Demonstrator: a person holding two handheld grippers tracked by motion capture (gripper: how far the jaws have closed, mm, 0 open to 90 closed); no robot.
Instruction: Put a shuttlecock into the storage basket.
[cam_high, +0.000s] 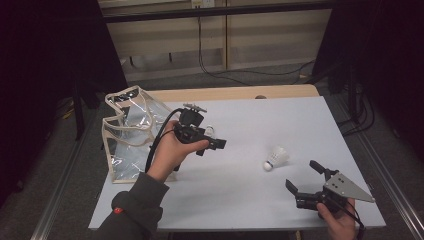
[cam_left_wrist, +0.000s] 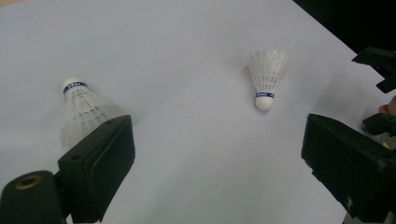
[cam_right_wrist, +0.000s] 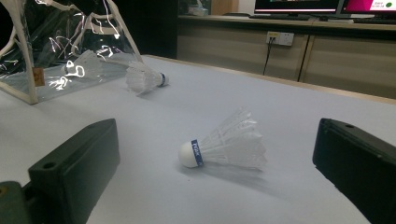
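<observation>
Two white shuttlecocks lie on the pale table (cam_high: 260, 205). One shuttlecock (cam_high: 276, 158) (cam_right_wrist: 224, 144) (cam_left_wrist: 266, 74) lies on its side at the right middle, just ahead of my right gripper (cam_high: 302, 175) (cam_right_wrist: 217, 128), whose jaws are wide open and empty. The other shuttlecock (cam_high: 209, 130) (cam_left_wrist: 81, 109) (cam_right_wrist: 144, 78) lies near the bag, partly hidden behind my left gripper (cam_high: 212, 145) (cam_left_wrist: 218, 123). That gripper is held above the table, open, with nothing between its jaws.
A clear plastic bag (cam_high: 131, 132) (cam_right_wrist: 60, 46) with cream trim stands at the table's left edge; a shuttlecock-like shape (cam_right_wrist: 85, 64) shows inside it. Cables run along the floor behind the table. The right gripper's jaws (cam_left_wrist: 380, 70) show at the left gripper view's right edge.
</observation>
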